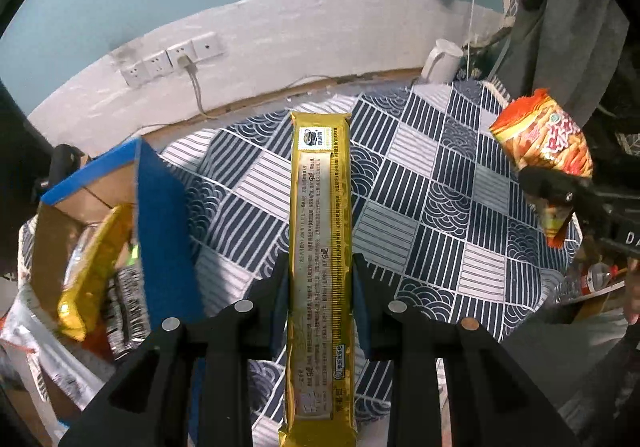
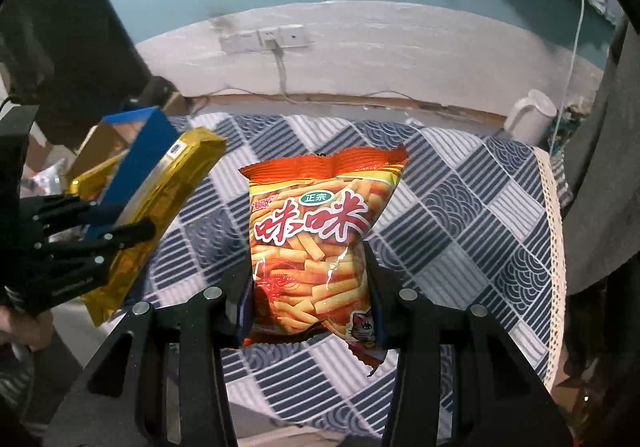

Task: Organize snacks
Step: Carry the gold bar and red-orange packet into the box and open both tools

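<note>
while both packs are held clear of the blue-and-white patterned cloth [image 1: 440, 183] on the counter, the deciding relation is read as the open blue-sided cardboard box [image 1: 160, 215] lying to the left of both claws.

left claw [image 1: 320, 287]: clenched on a long, narrow gold foil biscuit pack [image 1: 320, 227], gripped across its width near the lower half. the pack's long axis runs straight out along the claw's fingers, its far end pointing away toward the white wall with its sockets; printed seam side is turned to the camera. in the right wrist view the same gold pack [image 2: 152, 215] is seen slanting up and to the right, its upper end just in front of the box's blue wall [image 2: 136, 151].

right claw [image 2: 310, 303]: closed on a small orange crinkly bag of stick snacks [image 2: 312, 247], pinched at its lower sides, the jaws standing partly apart because of the bag's bulk. the bag is held upright, top seam pointing away from the claw, front label toward the camera.

the box is judged nearer the left hand; another gold pack [image 1: 92, 267] is already seen leaning inside it. for the long pack, its axis would probably need lining up with the box's opening before lowering. the orange bag [image 1: 544, 151] is well apart from the box, on the far right side of the cloth.
</note>
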A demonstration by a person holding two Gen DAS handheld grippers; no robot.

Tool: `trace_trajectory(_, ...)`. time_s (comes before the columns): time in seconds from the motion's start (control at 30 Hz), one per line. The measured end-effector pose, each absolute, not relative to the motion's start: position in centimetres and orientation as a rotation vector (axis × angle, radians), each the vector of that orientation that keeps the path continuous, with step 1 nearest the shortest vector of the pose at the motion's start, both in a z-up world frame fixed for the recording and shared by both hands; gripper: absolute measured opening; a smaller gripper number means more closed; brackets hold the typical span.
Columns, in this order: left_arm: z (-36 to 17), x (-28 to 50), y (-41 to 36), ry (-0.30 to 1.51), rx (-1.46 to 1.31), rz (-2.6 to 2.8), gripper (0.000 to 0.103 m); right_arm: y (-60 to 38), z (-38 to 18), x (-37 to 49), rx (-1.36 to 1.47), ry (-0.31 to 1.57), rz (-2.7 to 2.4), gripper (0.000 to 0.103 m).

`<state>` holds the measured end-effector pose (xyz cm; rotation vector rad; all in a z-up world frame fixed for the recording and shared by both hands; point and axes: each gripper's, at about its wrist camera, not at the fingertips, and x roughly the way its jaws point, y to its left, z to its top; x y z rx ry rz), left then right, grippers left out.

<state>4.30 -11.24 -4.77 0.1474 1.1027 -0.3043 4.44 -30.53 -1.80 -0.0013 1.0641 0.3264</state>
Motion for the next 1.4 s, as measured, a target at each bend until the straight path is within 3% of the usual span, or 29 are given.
trace_trajectory(0.4, -1.1, 3.8, -5.6, 1.039, 0.087, -0.236, 0.029, -25.5, 0.7, 3.7, -0.019, 1.018, 0.418, 0.044)
trace_trajectory(1.4, 0.4, 3.8, 10.9, 1.013, -0.071, -0.016, 0.029, -8.5, 1.0, 7.0, -0.130, 1.031, 0.624, 0.044)
